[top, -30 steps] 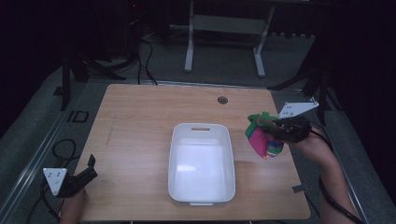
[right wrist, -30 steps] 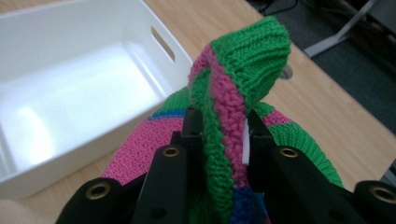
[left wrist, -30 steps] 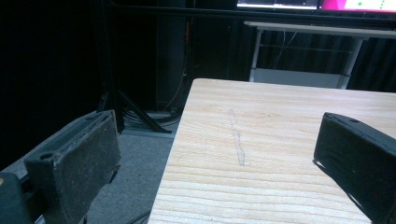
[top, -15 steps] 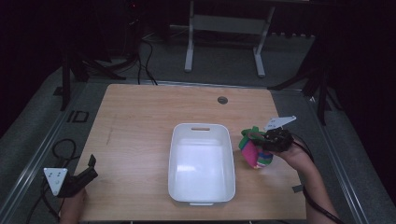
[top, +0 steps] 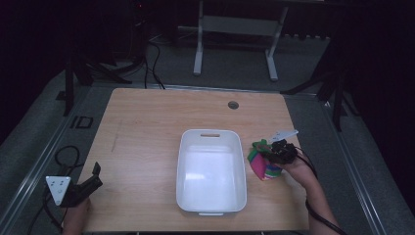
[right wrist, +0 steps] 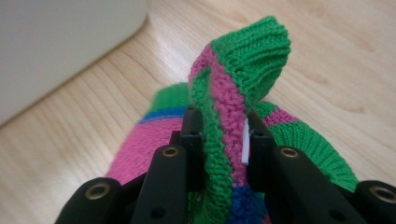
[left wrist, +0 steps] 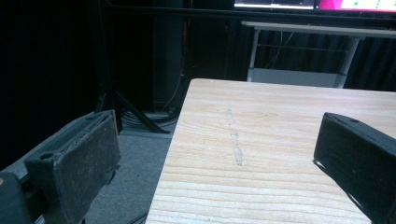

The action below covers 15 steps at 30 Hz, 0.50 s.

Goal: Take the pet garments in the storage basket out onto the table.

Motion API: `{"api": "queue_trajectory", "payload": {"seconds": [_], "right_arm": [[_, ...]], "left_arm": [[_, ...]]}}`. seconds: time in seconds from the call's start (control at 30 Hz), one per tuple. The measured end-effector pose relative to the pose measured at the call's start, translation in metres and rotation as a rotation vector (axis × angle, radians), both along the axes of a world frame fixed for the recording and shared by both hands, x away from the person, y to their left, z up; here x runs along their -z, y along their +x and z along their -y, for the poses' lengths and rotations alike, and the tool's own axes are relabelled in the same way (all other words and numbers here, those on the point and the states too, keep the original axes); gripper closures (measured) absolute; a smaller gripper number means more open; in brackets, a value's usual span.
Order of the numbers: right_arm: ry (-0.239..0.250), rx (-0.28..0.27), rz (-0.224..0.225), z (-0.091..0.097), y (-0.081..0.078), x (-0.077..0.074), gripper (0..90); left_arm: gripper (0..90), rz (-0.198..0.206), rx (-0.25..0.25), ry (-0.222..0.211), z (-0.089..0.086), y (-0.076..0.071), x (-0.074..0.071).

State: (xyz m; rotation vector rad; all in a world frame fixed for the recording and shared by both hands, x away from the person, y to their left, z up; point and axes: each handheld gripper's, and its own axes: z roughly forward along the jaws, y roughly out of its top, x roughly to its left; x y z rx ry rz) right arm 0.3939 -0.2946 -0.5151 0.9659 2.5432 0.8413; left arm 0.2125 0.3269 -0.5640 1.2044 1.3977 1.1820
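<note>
1. R gripper has jaws pinching a knitted item w/ pink, green and blue stripes; a fold of it sticks up btwn the jaws.
2. Knit sits on the table just right of the white bin.
3. L gripper at the table's near-left corner, jaws spread wide, nothing btwn them.
4. Bin holds nothing visible.

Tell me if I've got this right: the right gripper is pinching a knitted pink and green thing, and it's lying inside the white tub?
Not quite. The right gripper does pinch the knitted thing, but the high view shows it on the table beside the white tub, not inside.
</note>
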Motion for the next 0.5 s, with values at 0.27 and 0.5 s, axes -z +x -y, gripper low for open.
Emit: {"api": "queue_trajectory", "payload": {"seconds": [0.27, 0.5], "right_arm": [[-0.052, 0.002, -0.027, -0.014, 0.002, 0.021, 74.4], [-0.053, -0.029, -0.065, -0.016, 0.000, 0.008, 46.0]], "left_arm": [[0.9, -0.001, 0.003, 0.000, 0.000, 0.000, 0.000], [0.9, -0.001, 0.002, -0.002, 0.000, 0.000, 0.000]]}}
